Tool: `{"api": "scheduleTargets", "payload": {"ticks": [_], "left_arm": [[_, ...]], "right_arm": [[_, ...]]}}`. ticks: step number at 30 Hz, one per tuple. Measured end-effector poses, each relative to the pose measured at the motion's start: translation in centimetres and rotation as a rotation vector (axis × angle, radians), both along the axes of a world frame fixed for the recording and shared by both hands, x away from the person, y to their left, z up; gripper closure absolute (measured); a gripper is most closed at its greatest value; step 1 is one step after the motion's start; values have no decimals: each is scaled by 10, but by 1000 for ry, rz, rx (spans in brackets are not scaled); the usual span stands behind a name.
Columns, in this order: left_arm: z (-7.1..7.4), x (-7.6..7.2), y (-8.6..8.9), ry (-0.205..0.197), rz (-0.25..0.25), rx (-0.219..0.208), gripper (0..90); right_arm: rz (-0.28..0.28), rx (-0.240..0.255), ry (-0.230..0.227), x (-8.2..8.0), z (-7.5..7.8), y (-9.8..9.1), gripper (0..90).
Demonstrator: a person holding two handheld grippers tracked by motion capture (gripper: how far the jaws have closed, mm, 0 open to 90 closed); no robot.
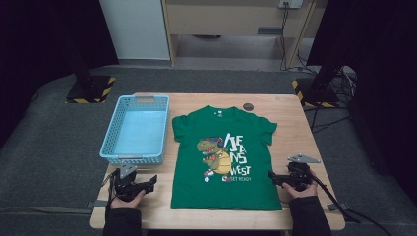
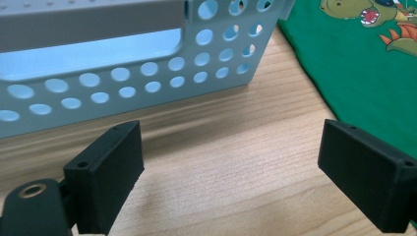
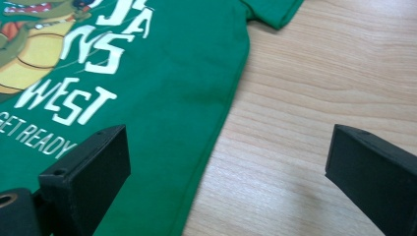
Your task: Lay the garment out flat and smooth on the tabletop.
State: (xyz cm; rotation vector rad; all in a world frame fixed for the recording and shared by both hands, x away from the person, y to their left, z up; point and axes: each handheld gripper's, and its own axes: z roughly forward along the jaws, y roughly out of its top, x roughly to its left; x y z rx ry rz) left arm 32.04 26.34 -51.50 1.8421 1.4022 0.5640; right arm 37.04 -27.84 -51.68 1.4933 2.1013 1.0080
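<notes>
Simply, green T-shirt flat on wooden table, grey carpet around

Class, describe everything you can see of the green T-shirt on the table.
The green T-shirt lies flat and spread out, front up, on the wooden table, collar away from the person and both short sleeves out. It looks like soft knit fabric. The front print shows a cartoon dinosaur with white lettering, including "WEST" and "GET READY". The blue basket stands just to its left. The left gripper and right gripper sit open at its lower side edges; neither grips it.
</notes>
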Motion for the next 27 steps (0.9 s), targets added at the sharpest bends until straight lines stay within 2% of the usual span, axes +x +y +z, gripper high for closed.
{"api": "scheduleTargets", "payload": {"ticks": [14, 23, 24, 27], "left_arm": [[-1, -4, 12, 4, 21, 16, 87], [-2, -9, 18, 24, 43, 6, 83], [-2, -7, 22, -2, 36, 29, 83], [-2, -8, 24, -2, 38, 31, 81]], "right_arm": [[-25, 13, 6, 1, -3, -14, 30], [-34, 19, 10, 1, -4, -22, 30], [-35, 16, 10, 1, -4, -24, 29], [-39, 14, 12, 1, -5, -26, 29]]}}
